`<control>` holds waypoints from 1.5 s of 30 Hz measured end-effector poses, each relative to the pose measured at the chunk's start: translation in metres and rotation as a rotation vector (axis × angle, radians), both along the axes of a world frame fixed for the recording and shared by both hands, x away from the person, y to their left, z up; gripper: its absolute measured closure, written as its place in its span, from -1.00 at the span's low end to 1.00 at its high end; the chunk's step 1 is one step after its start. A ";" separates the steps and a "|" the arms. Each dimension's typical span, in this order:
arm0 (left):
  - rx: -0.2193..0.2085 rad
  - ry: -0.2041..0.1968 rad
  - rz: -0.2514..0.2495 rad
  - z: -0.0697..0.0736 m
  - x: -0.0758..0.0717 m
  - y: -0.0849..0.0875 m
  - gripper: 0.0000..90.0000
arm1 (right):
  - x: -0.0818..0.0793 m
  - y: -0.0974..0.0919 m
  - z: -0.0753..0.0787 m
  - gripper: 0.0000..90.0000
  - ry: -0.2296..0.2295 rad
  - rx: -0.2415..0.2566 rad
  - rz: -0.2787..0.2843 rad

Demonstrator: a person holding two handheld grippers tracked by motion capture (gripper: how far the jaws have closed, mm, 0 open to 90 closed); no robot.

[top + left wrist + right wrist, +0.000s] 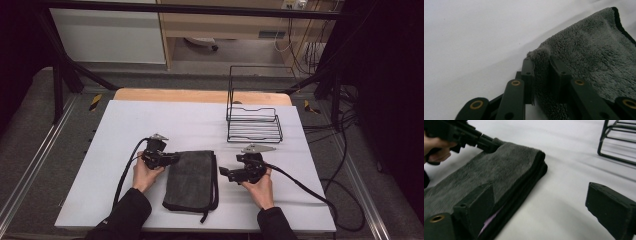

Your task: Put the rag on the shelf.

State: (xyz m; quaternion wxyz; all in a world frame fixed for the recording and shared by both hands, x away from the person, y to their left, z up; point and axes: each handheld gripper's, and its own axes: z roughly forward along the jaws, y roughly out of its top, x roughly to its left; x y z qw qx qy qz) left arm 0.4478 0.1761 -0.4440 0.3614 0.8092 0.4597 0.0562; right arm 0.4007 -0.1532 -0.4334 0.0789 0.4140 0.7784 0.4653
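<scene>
A folded grey towel (192, 180) is seen lying flat on the white tabletop (125, 125), in front of and to the left of a black wire rack (252, 117) that stands toward the far right of the surface. The rack holds nothing.

At the towel's left edge, near its far corner, the left gripper (172, 159) is held low against the cloth. In the left gripper view a small fold at the corner of the towel (586, 57) is seen bunched between the two fingers (527, 72), which are drawn in on it from both sides; the pile is squeezed up into a ridge between them, so a pinch on that corner is judged to be made.

To the right of the towel, the right gripper (223, 173) is pointed at the towel's right edge. In the right gripper view its fingers (477, 202) stand wide apart: one is set close against the stacked layers of the towel (506, 167), the other is well clear over bare tabletop, and nothing is pressed between them. The layered edge is seen there as a thick stack with a thin pale strip showing low in it.

As for progress, the towel is judged to be folded already and taken at one corner only. The second hold, on the right edge, is not yet made, and the towel rests wholly on the tabletop. If the rack is the destination, the lift and the transfer toward it are all left to do.
</scene>
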 end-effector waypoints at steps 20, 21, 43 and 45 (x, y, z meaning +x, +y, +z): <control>-0.004 -0.021 0.007 -0.002 -0.003 -0.001 0.69 | 0.053 0.050 -0.023 0.18 0.089 -0.053 -0.025; -0.004 -0.020 0.007 -0.002 -0.003 -0.001 0.69 | 0.052 0.051 -0.023 0.24 0.091 -0.053 -0.022; -0.079 -0.012 0.031 0.001 -0.004 0.008 0.79 | 0.054 0.049 -0.013 0.75 0.208 0.012 -0.003; -0.093 -0.027 0.034 0.005 -0.007 0.009 0.79 | 0.052 0.048 -0.009 0.75 0.197 0.021 0.000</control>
